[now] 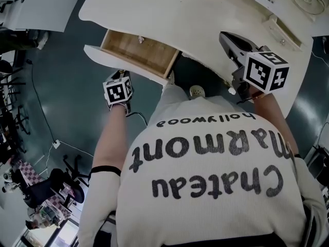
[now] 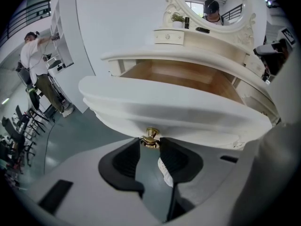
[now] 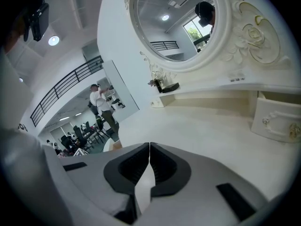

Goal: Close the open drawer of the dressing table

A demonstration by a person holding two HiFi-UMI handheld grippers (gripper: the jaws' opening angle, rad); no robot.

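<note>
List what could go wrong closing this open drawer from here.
1. The left gripper pinches the small brass knob only with the tips of its jaws; the knob could slip out during the push.
2. The wide white drawer stands far out; an angled push may skew and jam it.

The left gripper (image 2: pixel 150 145) is held low on an outstretched left arm (image 1: pixel 110 138) and is pointed steeply down. Its jaws are seen partly apart, closed at their tips on a small knob (image 2: pixel 151 138). The right gripper (image 3: pixel 149 146) is held higher and further forward on the right arm (image 1: pixel 280 118), of which only the bare forearm is seen. It is pointed forward and slightly down, and its jaws are pressed together with nothing between them.
</note>
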